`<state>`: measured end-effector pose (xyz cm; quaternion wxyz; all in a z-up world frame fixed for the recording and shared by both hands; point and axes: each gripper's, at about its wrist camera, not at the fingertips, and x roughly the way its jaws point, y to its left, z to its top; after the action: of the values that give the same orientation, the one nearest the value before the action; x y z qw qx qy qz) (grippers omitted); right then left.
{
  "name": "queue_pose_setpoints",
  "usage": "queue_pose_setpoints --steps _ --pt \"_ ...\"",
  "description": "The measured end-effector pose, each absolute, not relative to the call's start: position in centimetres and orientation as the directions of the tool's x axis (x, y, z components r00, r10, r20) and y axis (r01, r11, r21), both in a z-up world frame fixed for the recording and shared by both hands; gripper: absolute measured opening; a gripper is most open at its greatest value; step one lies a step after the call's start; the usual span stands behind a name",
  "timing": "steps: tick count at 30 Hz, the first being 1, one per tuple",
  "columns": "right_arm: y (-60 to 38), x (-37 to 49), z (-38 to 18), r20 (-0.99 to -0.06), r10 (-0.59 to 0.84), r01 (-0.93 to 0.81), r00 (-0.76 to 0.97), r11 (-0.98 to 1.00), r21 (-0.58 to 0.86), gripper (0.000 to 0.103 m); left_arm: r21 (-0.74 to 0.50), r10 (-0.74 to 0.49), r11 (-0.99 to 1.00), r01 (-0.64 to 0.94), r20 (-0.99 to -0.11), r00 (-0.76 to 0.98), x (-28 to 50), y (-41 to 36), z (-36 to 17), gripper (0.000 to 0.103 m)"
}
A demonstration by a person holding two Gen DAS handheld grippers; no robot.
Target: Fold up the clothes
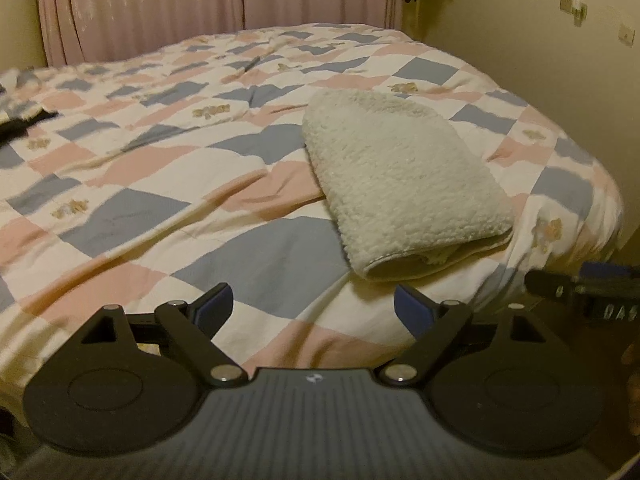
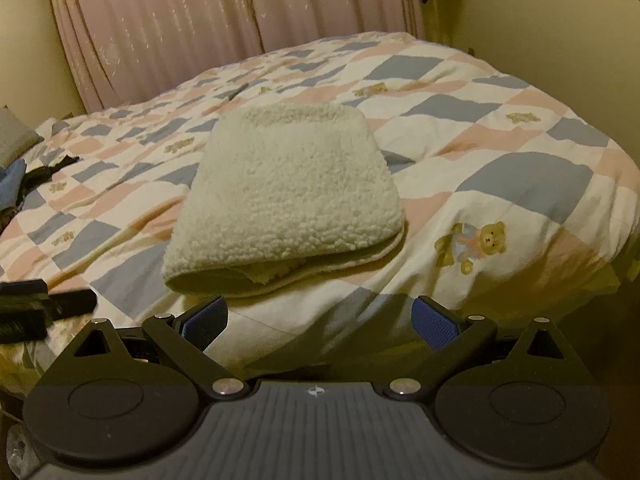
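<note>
Hovering with both pairs of jaws spread wide and holding nothing, the left gripper [image 1: 314,304] and the right gripper [image 2: 318,318] each hanging just short of the bed's near edge. Lying just ahead of the right jaws and ahead-right of the left ones, the cream fleece garment [image 2: 284,196] already doubled into a thick pad on the checked quilt [image 1: 132,168], layered open edge facing the jaws, fitting either a finished fold or one more halving to come. Possibly more clothes, dark and blue, far off left [image 2: 16,184], though too blurred to tell; keeping any grip low on all layers of that near edge.
</note>
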<state>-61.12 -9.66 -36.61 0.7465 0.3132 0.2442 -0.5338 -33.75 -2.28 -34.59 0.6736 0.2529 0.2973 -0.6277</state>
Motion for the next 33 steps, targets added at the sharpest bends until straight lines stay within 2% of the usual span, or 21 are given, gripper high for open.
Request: queue_pose_setpoints --steps 4,10,13,15,19,22,28,31,33 --pt "-10.5 -64.8 -38.0 -0.678 -0.640 0.928 0.361 0.179 0.326 0.101 -0.130 -0.703 0.093 0.987 -0.711 -0.027 -31.8 -4.1 -34.3 0.086" --pt "-13.1 -70.7 -39.5 -0.585 -0.652 0.815 0.482 0.089 0.572 0.101 -0.295 -0.693 0.123 0.948 -0.709 -0.131 -28.8 -9.9 -35.4 0.086" --pt "-15.6 -72.1 -40.2 -0.555 -0.640 0.759 0.531 0.068 0.648 0.101 -0.361 -0.684 0.137 0.922 -0.708 -0.176 -27.6 -13.4 -36.4 0.086" --pt "-17.6 -72.5 -40.4 -0.538 -0.629 0.732 0.562 0.074 0.677 0.101 -0.402 -0.675 0.139 0.905 -0.707 -0.211 -27.1 -15.8 -37.3 0.086" --pt "-22.8 -72.5 -41.3 -0.493 -0.600 0.670 0.630 0.100 0.736 0.101 -0.477 -0.676 0.137 0.868 -0.686 -0.270 -26.1 -20.6 -39.0 0.093" --pt "-26.7 -72.1 -42.3 -0.485 -0.575 0.641 0.659 0.091 0.762 0.101 -0.520 -0.674 0.139 0.843 -0.673 -0.304 -25.5 -23.4 -40.4 0.093" --pt "-32.6 -70.7 -44.6 -0.522 -0.516 0.645 0.679 0.079 0.760 0.102 -0.589 -0.653 0.123 0.798 -0.653 -0.382 -25.2 -26.2 -42.9 0.094" --pt "-34.5 -70.3 -45.5 -0.538 -0.482 0.644 0.692 0.076 0.761 0.103 -0.645 -0.641 0.098 0.758 -0.624 -0.448 -25.3 -26.9 -43.9 0.092" --pt "-35.5 -70.1 -45.8 -0.551 -0.451 0.645 0.702 0.075 0.761 0.103 -0.680 -0.631 0.082 0.729 -0.601 -0.490 -25.4 -27.3 -44.6 0.085"
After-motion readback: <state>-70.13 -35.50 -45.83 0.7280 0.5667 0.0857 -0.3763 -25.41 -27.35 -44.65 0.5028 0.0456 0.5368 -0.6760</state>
